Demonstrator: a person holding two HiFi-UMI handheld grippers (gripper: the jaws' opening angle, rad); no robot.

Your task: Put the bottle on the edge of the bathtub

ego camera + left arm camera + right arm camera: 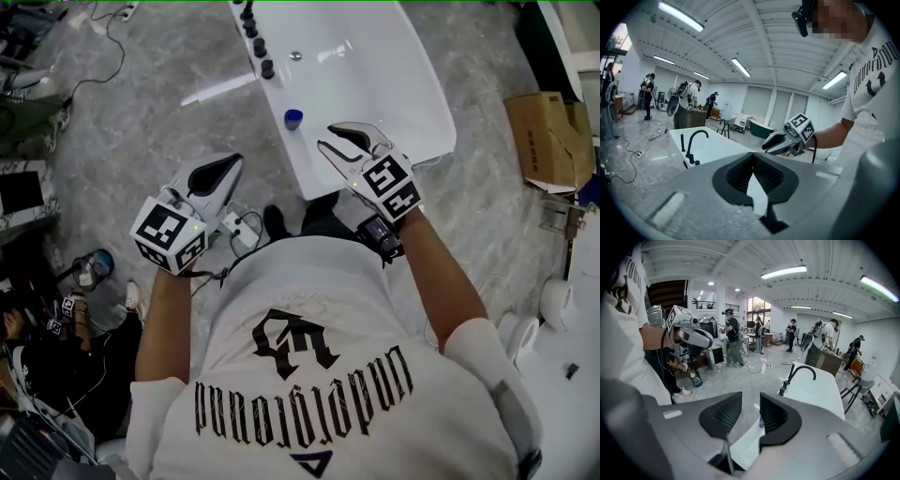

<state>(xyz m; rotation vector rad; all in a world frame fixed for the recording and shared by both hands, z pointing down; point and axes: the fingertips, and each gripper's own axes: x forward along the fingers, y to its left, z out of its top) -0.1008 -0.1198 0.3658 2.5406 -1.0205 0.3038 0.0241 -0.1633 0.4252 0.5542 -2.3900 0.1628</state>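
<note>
A small bottle with a blue cap (293, 119) stands upright on the near left edge of the white bathtub (375, 155). My right gripper (326, 137) hovers just right of it and above the tub's near end, jaws apart with nothing between them. In the right gripper view the gripper (751, 405) looks down at the tub rim, and a bluish spot (761, 423) shows through the gap. My left gripper (234, 162) hangs over the floor left of the tub. Its pads (753, 158) meet at the tips and hold nothing.
Black tap fittings (258, 42) line the tub's left edge. A cardboard box (548, 141) lies on the marble floor to the right, with white rolls (558, 302) below it. Cables (94, 66) and a power strip (239, 230) lie on the left. Several people stand in the background (733, 336).
</note>
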